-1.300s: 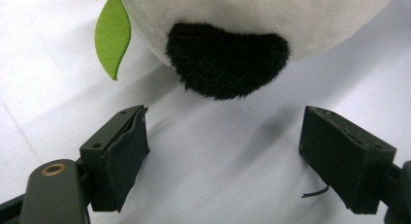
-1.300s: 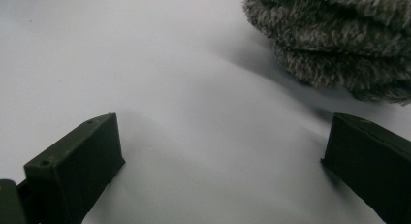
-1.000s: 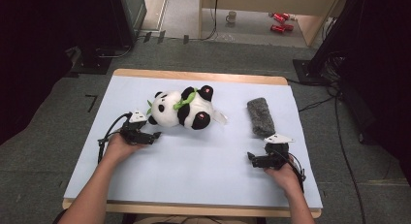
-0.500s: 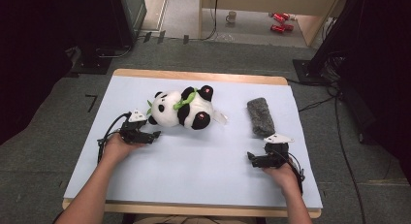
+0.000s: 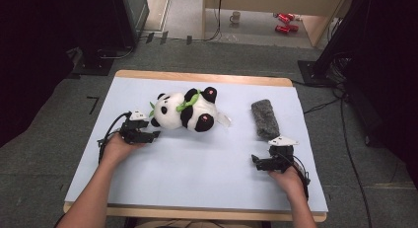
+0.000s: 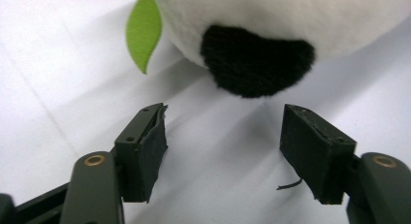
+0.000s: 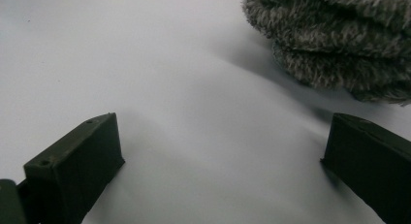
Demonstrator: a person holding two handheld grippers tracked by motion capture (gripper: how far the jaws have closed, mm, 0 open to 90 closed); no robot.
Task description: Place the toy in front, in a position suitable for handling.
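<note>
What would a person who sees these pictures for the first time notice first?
The eye goes first to the plush panda, black and white with a green leaf at its neck, lying on its side at the middle of the pale blue table. The left gripper sits just before the panda's black ear, jaws open and not touching it. To the right lies a grey fuzzy cloth roll, with the open right gripper a little nearer the person.

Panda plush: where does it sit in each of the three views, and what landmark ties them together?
High view: panda plush lies on its side, upper middle of the table.
Left gripper view: its white body and a black paw fill the top, just beyond the open jaws.
Right gripper view: not in it.
Shared landmark: the pale blue table cover.
</note>
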